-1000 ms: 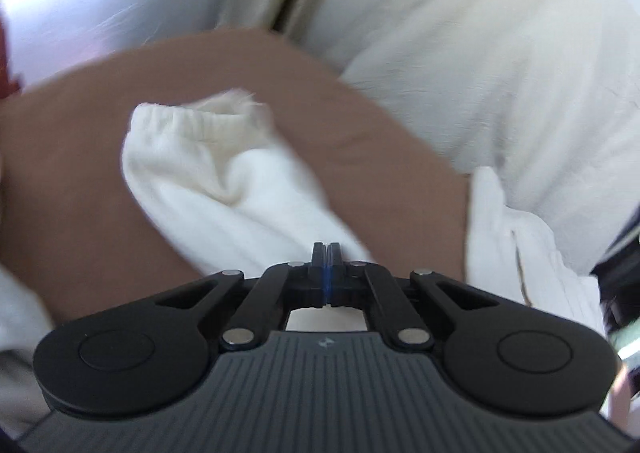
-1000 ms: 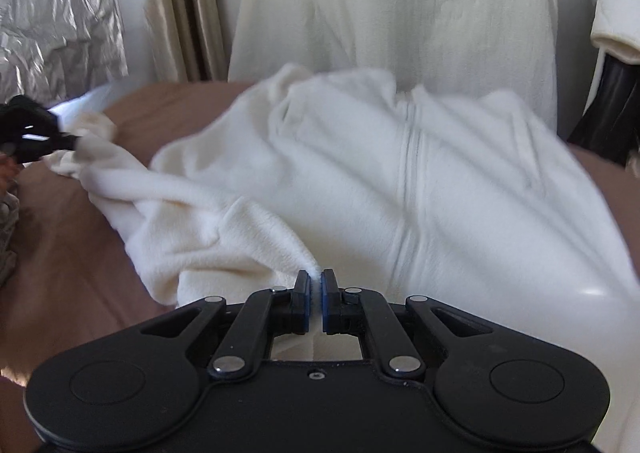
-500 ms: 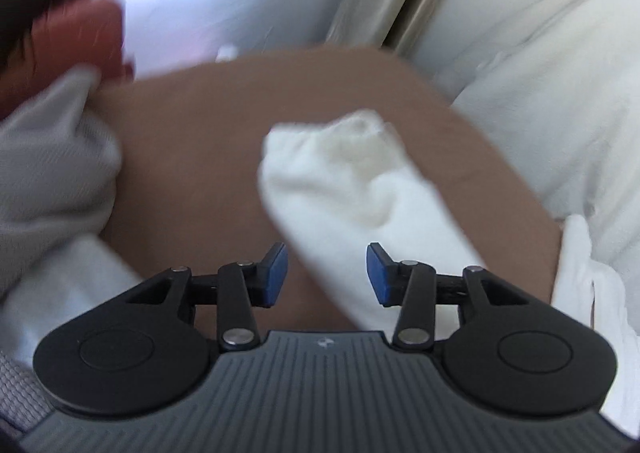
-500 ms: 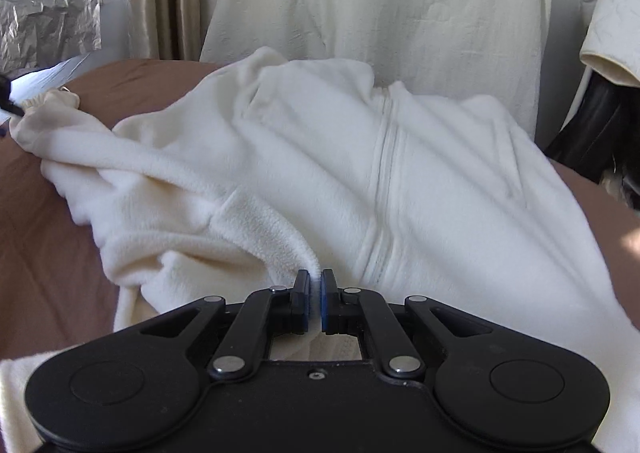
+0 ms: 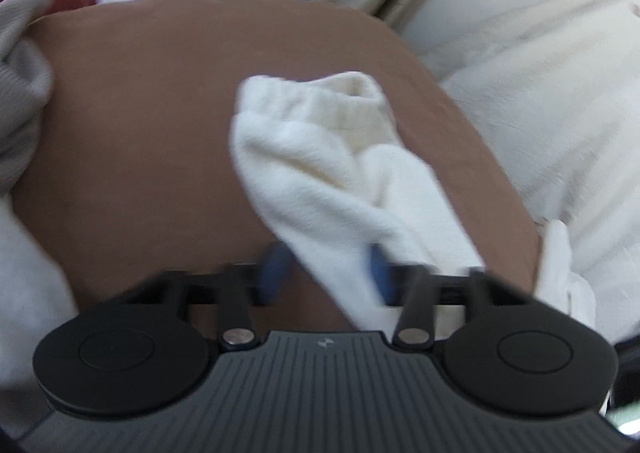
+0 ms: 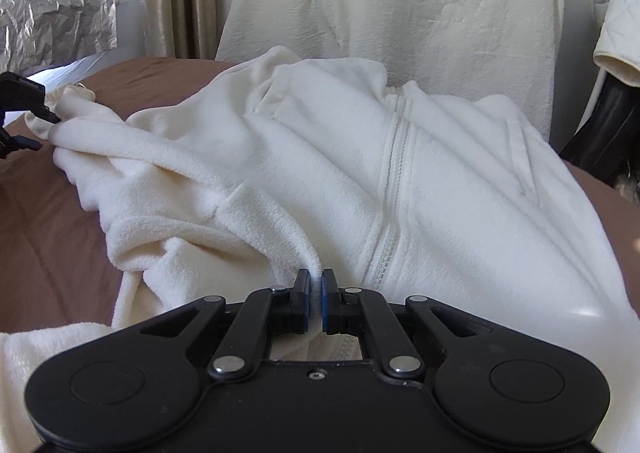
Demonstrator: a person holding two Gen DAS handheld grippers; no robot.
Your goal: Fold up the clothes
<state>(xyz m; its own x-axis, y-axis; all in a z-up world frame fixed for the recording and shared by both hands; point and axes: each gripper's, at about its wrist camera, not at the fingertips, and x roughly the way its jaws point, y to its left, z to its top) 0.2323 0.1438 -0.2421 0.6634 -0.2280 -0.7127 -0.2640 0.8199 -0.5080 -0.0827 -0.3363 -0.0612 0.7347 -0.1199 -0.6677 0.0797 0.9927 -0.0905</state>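
Fleece fabric of a cream-white zip-front jacket (image 6: 420,181) covers most of a brown sheet-covered surface (image 5: 168,125), which may be a bed or a table; I cannot tell which. The jacket lies with its white zipper (image 6: 390,189) upward, and its body is spread but wrinkled. One long sleeve (image 5: 340,181) reaches out to the side, with its ribbed cuff (image 5: 344,97) at the far end.

The right gripper (image 6: 316,299) has its fingers pressed together on a fold of the fleece near the lower part of the zipper. The left gripper (image 5: 326,269) has its fingers spread wide, and the sleeve passes between them without being pinched; this view is blurred.

My judgement is that the sleeve is the part in hand. To do it well, the right gripper should hold the body firmly so the jacket does not slide. The left fingers should take the sleeve near the cuff, catching both layers of fabric. The thick fleece bunches easily, so a slow, flat movement gives a cleaner fold. A grey garment (image 5: 22,93) lies at the left edge.
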